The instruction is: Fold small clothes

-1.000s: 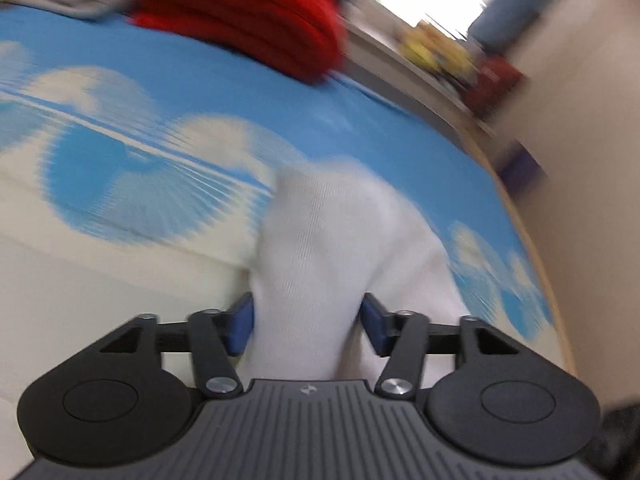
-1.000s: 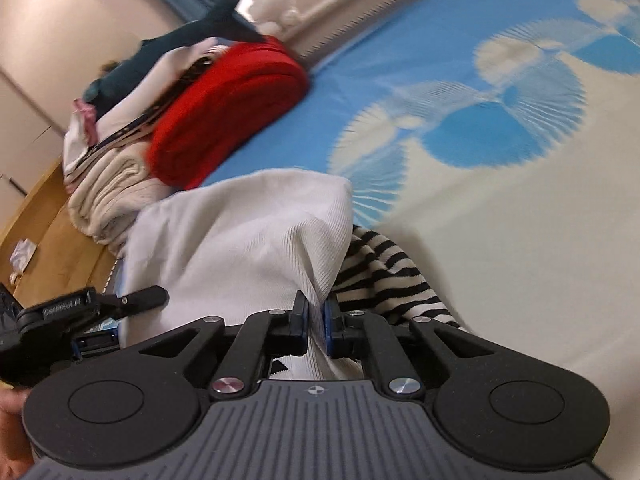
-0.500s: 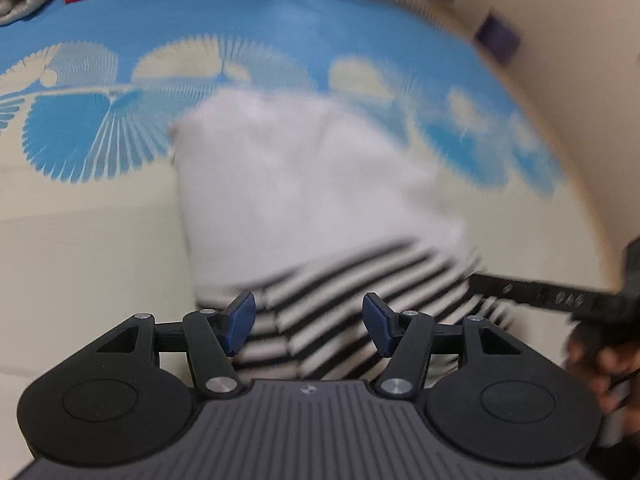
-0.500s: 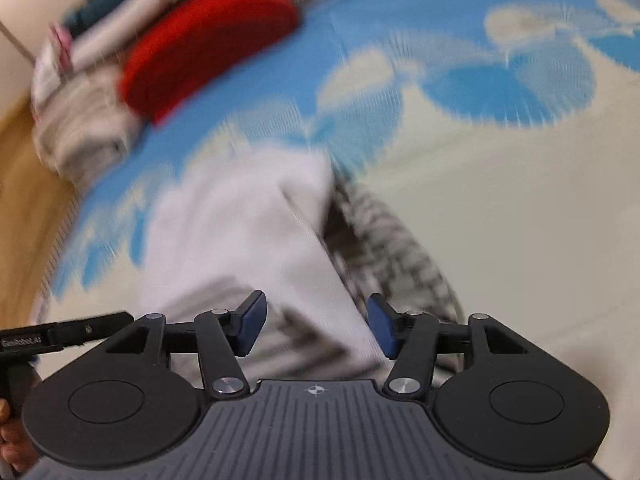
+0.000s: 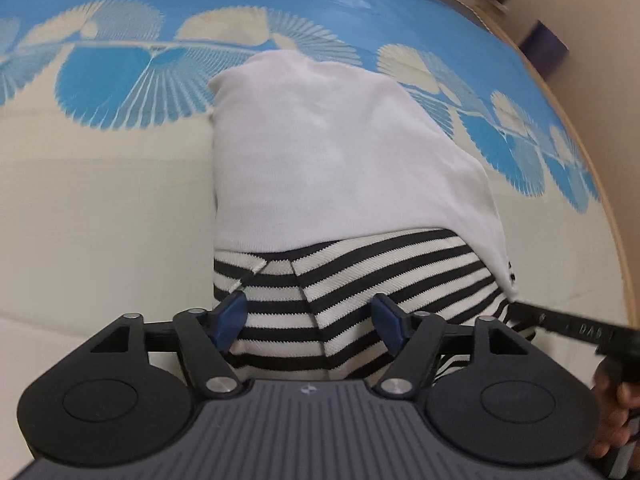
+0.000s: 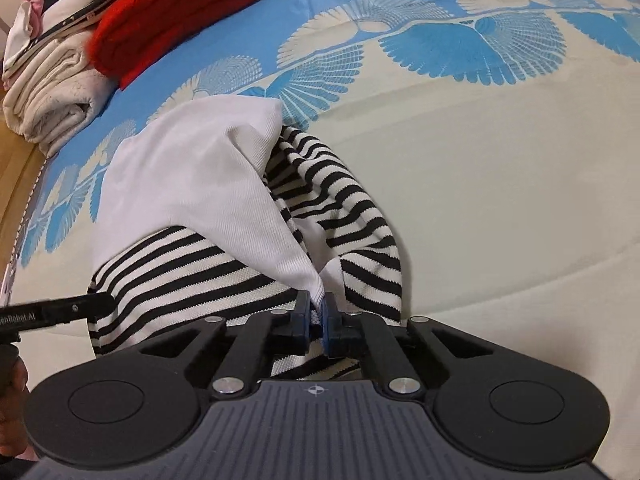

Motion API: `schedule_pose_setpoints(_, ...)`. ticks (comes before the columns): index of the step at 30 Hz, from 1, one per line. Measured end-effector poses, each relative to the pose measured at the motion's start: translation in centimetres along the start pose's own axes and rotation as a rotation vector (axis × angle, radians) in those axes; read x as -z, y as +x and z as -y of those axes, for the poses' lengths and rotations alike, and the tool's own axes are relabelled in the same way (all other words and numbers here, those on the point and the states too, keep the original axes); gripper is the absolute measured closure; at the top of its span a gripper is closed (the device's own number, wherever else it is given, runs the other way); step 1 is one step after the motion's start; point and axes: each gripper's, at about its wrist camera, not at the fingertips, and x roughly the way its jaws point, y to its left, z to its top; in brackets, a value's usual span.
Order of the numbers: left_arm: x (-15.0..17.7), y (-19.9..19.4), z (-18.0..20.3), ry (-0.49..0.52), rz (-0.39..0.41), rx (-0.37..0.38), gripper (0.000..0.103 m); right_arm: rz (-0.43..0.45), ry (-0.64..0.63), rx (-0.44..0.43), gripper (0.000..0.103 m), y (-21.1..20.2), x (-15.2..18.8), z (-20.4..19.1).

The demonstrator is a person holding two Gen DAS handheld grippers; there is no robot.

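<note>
A small garment lies on the bed: a white ribbed part (image 5: 340,160) folded over a black-and-white striped part (image 5: 360,280). It also shows in the right wrist view, white (image 6: 200,184) over stripes (image 6: 180,264). My left gripper (image 5: 308,316) is open and empty, its blue pads just above the striped hem. My right gripper (image 6: 316,316) is shut on a corner of the white fabric, over the striped layer. Each gripper's finger shows at the edge of the other's view.
The bedsheet (image 6: 500,180) is cream with a blue fan-leaf pattern. A stack of folded clothes, red (image 6: 176,12) beside cream (image 6: 52,92), sits at the far left. The wooden bed edge (image 5: 592,184) curves along the right of the left wrist view.
Both grippers let the garment down onto the bed and opened. The right gripper has since shut again on a white fabric corner. The left has moved nearer the striped hem, staying open.
</note>
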Motion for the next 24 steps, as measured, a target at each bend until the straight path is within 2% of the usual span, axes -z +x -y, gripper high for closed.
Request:
schedule_pose_setpoints(3,-0.2,-0.4,-0.7,-0.069,0.003,0.031,0.028,-0.047,-0.015,0.027,0.075,0.7,0.1,-0.2)
schedule_pose_setpoints(4,-0.2,-0.6,-1.0,-0.096,0.007,0.045,0.028,-0.056,-0.035,0.034,0.073,0.9,0.2,-0.3)
schedule_pose_setpoints(7,-0.2,-1.3,-2.1,-0.172,0.024,0.086,0.027,-0.068,-0.096,0.045,0.072,1.3,0.3,-1.1)
schedule_pose_setpoints(11,0.0,-1.3,-3.2,-0.234,0.017,0.082,0.026,-0.08,-0.107,0.057,0.072,1.5,0.2,-1.2)
schedule_pose_setpoints(15,0.2,-1.4,-4.2,-0.293,0.024,0.036,0.023,-0.073,-0.108,0.078,0.072,1.3,0.2,-1.3)
schedule_pose_setpoints(17,0.3,-1.2,-4.8,-0.323,0.026,0.067,0.02,-0.071,-0.104,0.091,0.074,1.2,0.1,-1.1)
schedule_pose_setpoints(19,0.7,-0.1,-5.3,-0.343,-0.011,0.097,0.02,-0.085,-0.098,0.095,0.092,1.3,0.1,-0.9)
schedule_pose_setpoints(20,0.9,0.7,-5.5,-0.355,-0.045,0.112,0.02,-0.093,-0.098,0.094,0.095,1.3,0.2,-0.8)
schedule_pose_setpoints(21,1.2,1.5,-5.6,-0.368,-0.073,0.125,0.02,-0.096,-0.102,0.095,0.097,1.3,0.3,-0.8)
schedule_pose_setpoints(22,1.5,2.1,-5.8,-0.377,-0.084,0.128,0.017,-0.094,-0.11,0.098,0.099,1.3,0.3,-0.9)
schedule_pose_setpoints(24,1.7,2.9,-6.2,-0.406,-0.092,0.143,0.017,-0.092,-0.116,0.1,0.1,1.2,0.4,-1.1)
